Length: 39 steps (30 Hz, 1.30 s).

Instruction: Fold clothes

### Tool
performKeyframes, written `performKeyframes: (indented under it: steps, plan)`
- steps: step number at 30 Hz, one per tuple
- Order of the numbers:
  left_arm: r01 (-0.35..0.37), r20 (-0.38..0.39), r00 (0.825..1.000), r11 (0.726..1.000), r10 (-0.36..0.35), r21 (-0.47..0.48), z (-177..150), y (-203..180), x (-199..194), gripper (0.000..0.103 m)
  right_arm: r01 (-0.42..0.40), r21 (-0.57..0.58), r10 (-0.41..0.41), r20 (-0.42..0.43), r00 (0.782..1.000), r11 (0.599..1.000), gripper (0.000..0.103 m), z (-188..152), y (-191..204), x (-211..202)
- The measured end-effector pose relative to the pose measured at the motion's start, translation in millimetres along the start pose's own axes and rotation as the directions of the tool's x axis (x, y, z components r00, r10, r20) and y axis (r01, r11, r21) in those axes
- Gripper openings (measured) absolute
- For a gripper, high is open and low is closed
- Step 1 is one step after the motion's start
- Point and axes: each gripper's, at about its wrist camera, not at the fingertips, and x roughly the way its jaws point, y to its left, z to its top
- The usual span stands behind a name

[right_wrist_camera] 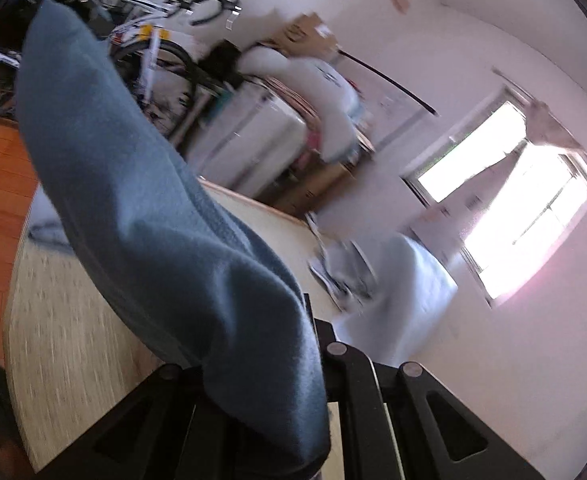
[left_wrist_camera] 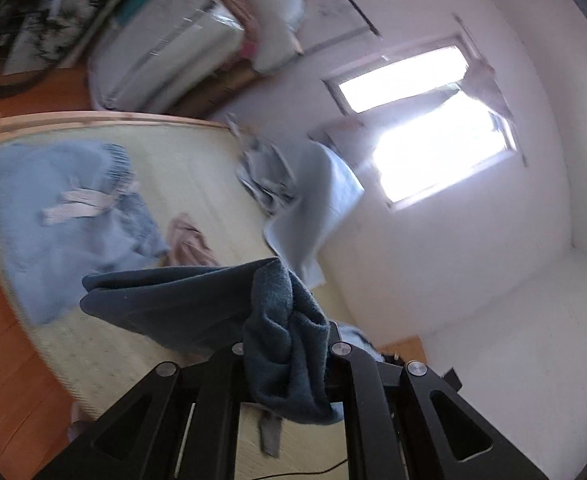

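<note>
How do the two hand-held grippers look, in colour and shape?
Both look alike. The left hand-held gripper and the right hand-held gripper are matte black, built of angular bars with triangular cut-outs and round silver pivot bolts. No hand or sleeve shows.

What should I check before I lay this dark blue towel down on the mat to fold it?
1. Left tool gripping the dark blue towel: ok, cloth bunched between the closed fingers.
2. Right tool gripping the same towel: ok, cloth drapes over it from the closed fingers.
3. Towel spread flat between the tools: not ok, it is bunched and folded over.
4. Landing spot on the straw mat: not ok, a light blue garment and a tan cloth lie there.
5. Towel lifted off the mat: ok in the left view.
6. Towel's free corners: cannot tell, hidden.
</note>
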Motion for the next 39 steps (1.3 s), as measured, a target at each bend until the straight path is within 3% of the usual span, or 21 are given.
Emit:
performKeyframes:
  steps: [4,8,16,20,25,27,29,31,35,39]
  plan:
    - [-0.053,0.035,0.998,0.997,0.055,-0.054,9,35,-12,0.008,-0.046,-0.064,0.049,0.049,0.998,0.997,0.005,30,34,60]
    - [-0.087,0.047,0.995,0.989,0.093,-0.119,18,66,-19,0.008,-0.080,-0.130,0.090,0.075,0.993,0.988,0.005,60,61,94]
    - [-0.115,0.137,0.981,0.982,0.136,-0.153,58,99,-34,0.008,-0.081,-0.237,0.119,0.151,0.981,0.968,0.005,136,97,183]
    - [-0.131,0.222,0.962,0.982,0.159,-0.136,90,101,-50,0.008,-0.046,-0.256,0.107,0.230,0.967,0.966,0.005,177,112,202]
    - [-0.170,0.359,0.916,0.984,0.181,-0.063,120,99,-65,0.008,0.008,-0.226,0.076,0.358,0.931,0.974,0.005,231,122,230]
    - [-0.185,0.389,0.901,0.981,0.193,-0.058,124,111,-61,0.008,-0.006,-0.210,0.085,0.366,0.927,0.978,0.005,238,133,250]
    - [-0.174,0.382,0.904,0.981,0.191,-0.079,121,133,-51,0.008,-0.021,-0.194,0.093,0.373,0.923,0.981,0.005,246,143,269]
    - [-0.214,0.346,0.907,0.970,0.240,-0.114,113,157,-35,0.008,-0.064,-0.208,0.131,0.327,0.936,0.976,0.005,244,160,295]
    - [-0.260,0.242,0.924,0.951,0.296,-0.168,78,198,-3,0.008,-0.191,-0.279,0.246,0.179,0.953,0.941,0.005,209,192,334]
    - [-0.258,0.194,0.938,0.953,0.286,-0.158,50,205,13,0.008,-0.248,-0.278,0.293,0.134,0.947,0.928,0.005,170,190,331]
